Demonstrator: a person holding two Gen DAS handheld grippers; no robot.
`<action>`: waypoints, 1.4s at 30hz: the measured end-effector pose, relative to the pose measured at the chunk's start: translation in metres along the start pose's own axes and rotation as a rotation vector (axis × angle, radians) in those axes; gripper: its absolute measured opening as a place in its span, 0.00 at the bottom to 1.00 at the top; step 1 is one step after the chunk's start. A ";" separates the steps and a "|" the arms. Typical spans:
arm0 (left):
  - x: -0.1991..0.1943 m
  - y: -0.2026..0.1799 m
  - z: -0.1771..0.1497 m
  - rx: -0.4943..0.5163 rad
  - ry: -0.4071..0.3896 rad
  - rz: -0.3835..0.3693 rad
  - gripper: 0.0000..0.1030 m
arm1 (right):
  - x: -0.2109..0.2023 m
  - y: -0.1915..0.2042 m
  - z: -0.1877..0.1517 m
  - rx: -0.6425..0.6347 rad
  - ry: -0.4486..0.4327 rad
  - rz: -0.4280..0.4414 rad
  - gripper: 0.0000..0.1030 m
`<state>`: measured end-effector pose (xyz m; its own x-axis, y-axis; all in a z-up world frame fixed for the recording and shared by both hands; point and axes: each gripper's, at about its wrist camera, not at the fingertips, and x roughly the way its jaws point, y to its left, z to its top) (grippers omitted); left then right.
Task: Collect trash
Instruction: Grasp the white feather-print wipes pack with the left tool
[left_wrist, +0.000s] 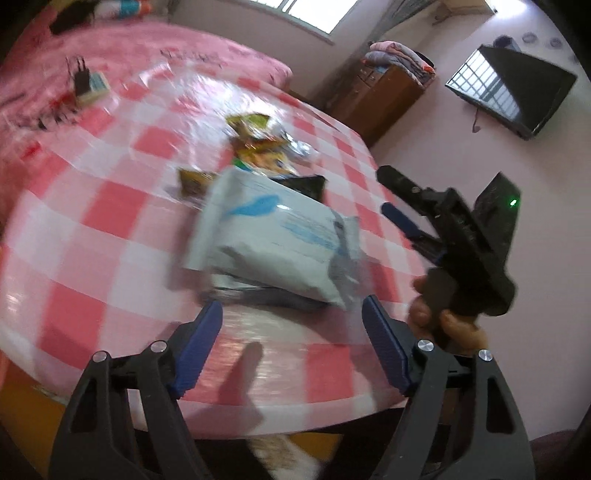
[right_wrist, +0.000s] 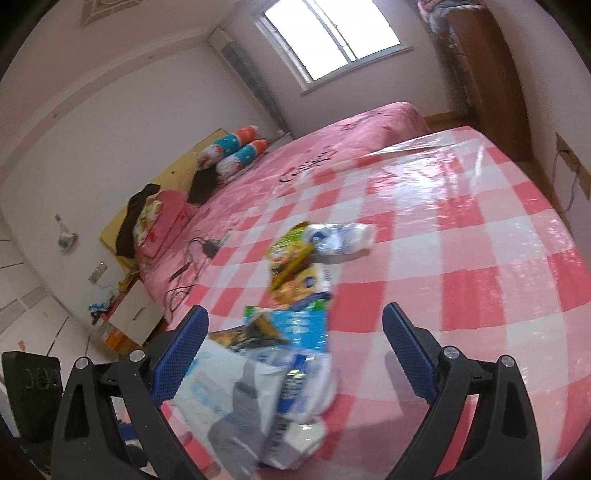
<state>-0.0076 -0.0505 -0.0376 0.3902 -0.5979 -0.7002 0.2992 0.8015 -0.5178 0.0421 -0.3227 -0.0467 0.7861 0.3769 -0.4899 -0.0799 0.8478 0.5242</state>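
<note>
Nothing looks collected yet. The left hand-held gripper (left_wrist: 291, 347) gapes wide, empty, just short of the grey-white plastic pouch (left_wrist: 280, 243) on the pink-checked surface (left_wrist: 92, 229); crumpled yellow-green snack wrappers (left_wrist: 255, 140) lie beyond. The right hand-held gripper (right_wrist: 295, 347) is likewise wide, empty.

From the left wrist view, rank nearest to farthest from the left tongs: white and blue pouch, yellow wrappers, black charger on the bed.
1. White and blue pouch, just ahead of the open left tongs.
2. Yellow wrappers, behind it, mid-table.
3. Black charger, far left on the bed.
</note>
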 end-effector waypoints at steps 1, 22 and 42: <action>0.005 -0.001 0.002 -0.020 0.012 -0.021 0.76 | -0.001 -0.005 0.001 0.003 -0.002 -0.012 0.91; 0.077 -0.011 0.078 -0.087 0.017 0.107 0.76 | -0.001 -0.040 0.004 0.050 0.035 -0.025 0.91; 0.109 -0.035 0.104 -0.108 0.040 0.354 0.85 | -0.001 -0.050 0.001 0.036 0.060 -0.059 0.91</action>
<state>0.1151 -0.1447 -0.0444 0.4181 -0.2845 -0.8627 0.0570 0.9560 -0.2877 0.0457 -0.3664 -0.0717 0.7508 0.3488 -0.5609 -0.0110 0.8556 0.5175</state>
